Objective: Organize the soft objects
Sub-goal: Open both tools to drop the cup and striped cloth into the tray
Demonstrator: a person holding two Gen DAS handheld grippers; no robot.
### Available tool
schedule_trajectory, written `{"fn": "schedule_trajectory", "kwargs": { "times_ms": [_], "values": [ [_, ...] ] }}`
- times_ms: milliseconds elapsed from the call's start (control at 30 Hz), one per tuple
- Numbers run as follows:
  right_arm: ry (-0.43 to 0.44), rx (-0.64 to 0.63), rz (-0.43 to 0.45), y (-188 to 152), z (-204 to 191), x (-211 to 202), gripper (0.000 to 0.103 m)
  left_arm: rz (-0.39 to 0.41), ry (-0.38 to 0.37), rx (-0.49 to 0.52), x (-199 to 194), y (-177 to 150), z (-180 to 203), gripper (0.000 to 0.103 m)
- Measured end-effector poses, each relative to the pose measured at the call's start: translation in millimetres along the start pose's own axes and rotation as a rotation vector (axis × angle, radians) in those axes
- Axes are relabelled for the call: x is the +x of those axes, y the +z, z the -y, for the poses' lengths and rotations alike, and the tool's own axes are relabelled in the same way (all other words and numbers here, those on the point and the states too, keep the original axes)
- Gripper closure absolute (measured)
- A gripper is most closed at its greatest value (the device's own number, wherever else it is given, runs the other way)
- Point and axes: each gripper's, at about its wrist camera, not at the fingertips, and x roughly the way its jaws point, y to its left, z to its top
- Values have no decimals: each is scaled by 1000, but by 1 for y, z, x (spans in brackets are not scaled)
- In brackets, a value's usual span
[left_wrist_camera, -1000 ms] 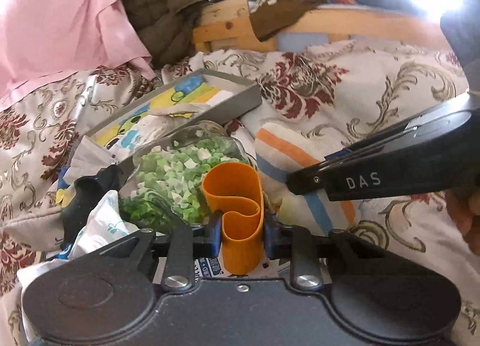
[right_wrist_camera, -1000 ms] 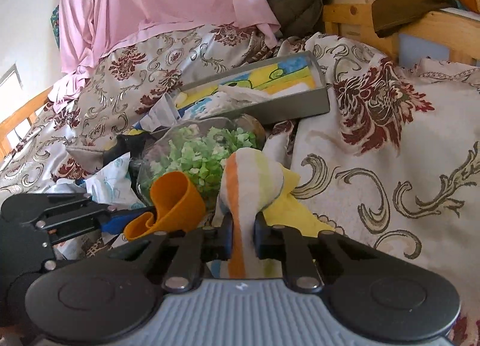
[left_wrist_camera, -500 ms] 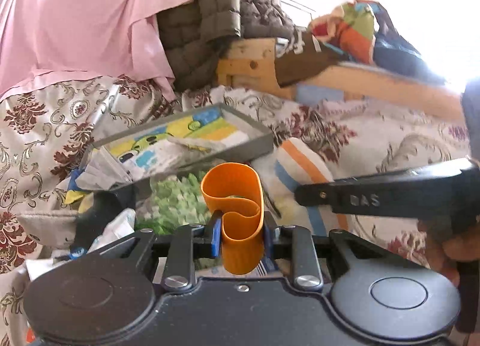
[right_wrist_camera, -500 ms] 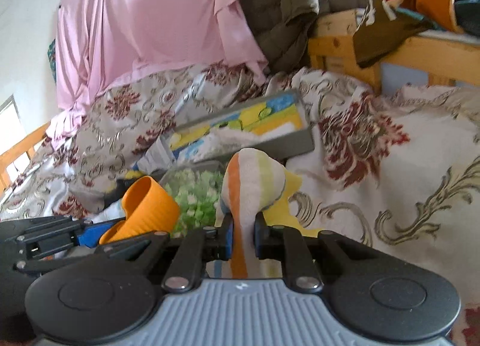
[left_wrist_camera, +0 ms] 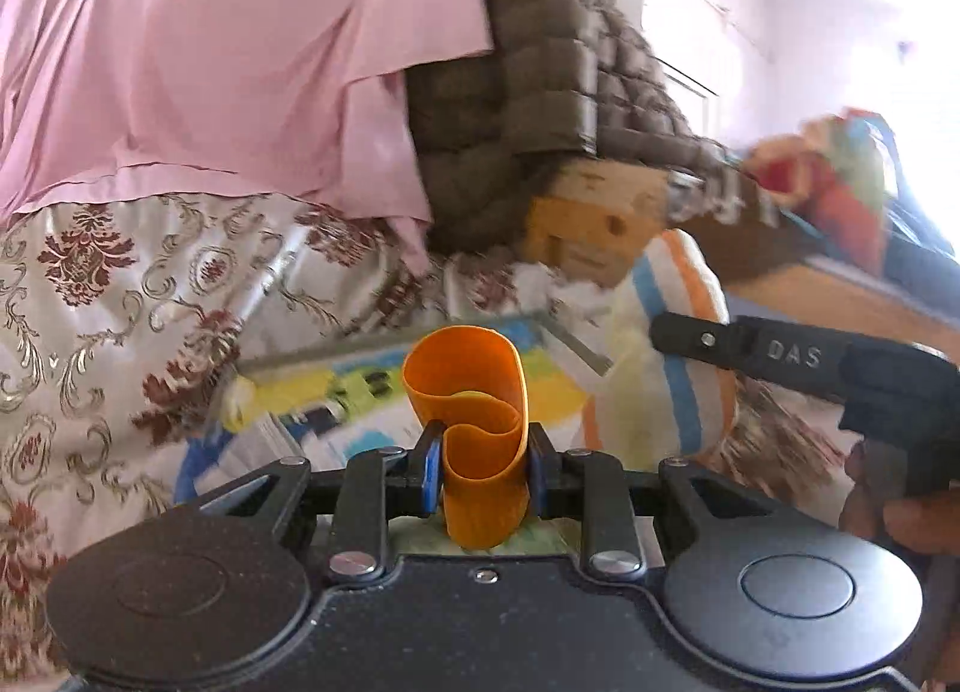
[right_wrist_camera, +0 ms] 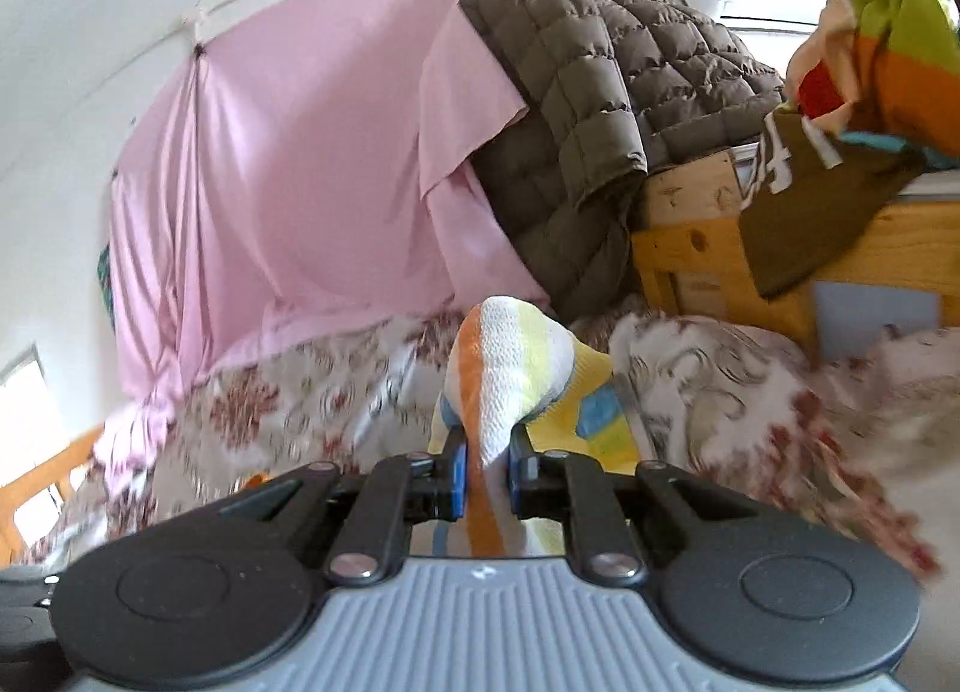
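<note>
My left gripper [left_wrist_camera: 485,467] is shut on a soft orange silicone cup [left_wrist_camera: 474,392], squeezed into a folded shape between the blue pads. My right gripper [right_wrist_camera: 485,467] is shut on a striped towel [right_wrist_camera: 510,368] with orange, yellow, white and blue bands; the towel bulges above the fingers. In the left wrist view that same striped towel [left_wrist_camera: 672,356] hangs to the right, with the right gripper's black body [left_wrist_camera: 798,356] beside it. A grey tray [left_wrist_camera: 384,386] with colourful contents lies on the bed behind the cup.
A floral bedspread [left_wrist_camera: 108,296] covers the bed. A pink sheet [right_wrist_camera: 288,170] and a brown quilted jacket [right_wrist_camera: 606,110] hang behind it. A wooden frame [right_wrist_camera: 690,248] with draped clothes stands at the right. A hand [left_wrist_camera: 900,512] shows at the right edge.
Both grippers rose and tipped upward with their loads. The jar of green pieces and the bundle near the bed dropped out of view; the tray now sits low behind the cup.
</note>
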Motion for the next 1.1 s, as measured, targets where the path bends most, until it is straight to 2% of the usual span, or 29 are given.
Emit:
{"fn": "schedule_trajectory", "kwargs": {
  "times_ms": [200, 300, 500, 600, 800, 867, 1000, 1100],
  "values": [
    [-10, -5, 2, -5, 15, 43, 89, -13, 19, -42, 68, 27, -24, 74],
    [-29, -46, -32, -10, 17, 57, 88, -41, -8, -88, 98, 30, -31, 74],
    [-47, -31, -123, -19, 21, 72, 86, -147, -80, -122, 140, 20, -29, 73],
    [-61, -74, -152, -24, 18, 74, 81, -200, -93, -118, 152, 13, -28, 72],
    [-94, -104, -196, -30, 15, 79, 70, -255, -103, -136, 161, 15, -33, 68],
    [-111, -111, -201, -31, 15, 78, 59, -264, -105, -141, 163, 16, -35, 66],
    [-133, -117, -198, -30, 15, 77, 48, -278, -102, -152, 160, 16, -38, 67],
    [-146, -113, -195, -29, 15, 75, 40, -271, -89, -160, 154, 13, -40, 60]
  ]
}}
